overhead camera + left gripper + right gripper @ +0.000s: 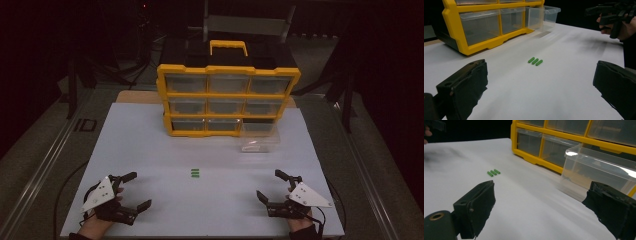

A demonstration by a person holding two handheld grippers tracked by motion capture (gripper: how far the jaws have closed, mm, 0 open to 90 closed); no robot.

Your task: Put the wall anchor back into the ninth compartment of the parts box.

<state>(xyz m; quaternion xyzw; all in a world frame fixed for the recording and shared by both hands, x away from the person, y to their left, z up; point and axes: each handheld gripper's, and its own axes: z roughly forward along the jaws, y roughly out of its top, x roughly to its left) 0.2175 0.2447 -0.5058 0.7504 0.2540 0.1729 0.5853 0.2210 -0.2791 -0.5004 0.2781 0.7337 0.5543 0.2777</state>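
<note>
Three small green pegs [195,173] lie side by side in the middle of the white table [150,150], also visible as green pegs [535,61] and green pegs [493,172] in the gripper views. A yellow drawer cabinet [228,99] stands at the back. One clear drawer [260,138] is pulled out onto the table at its lower right, seen close as the clear drawer [599,171]. My left gripper [135,191] rests open near the front left. My right gripper [270,185] rests open near the front right. Both hold nothing.
The cabinet [486,25] has three rows of clear drawers and a yellow handle [228,47] on top. The table's front edge runs just below both hands. Dark floor and metal rails [45,165] surround the table.
</note>
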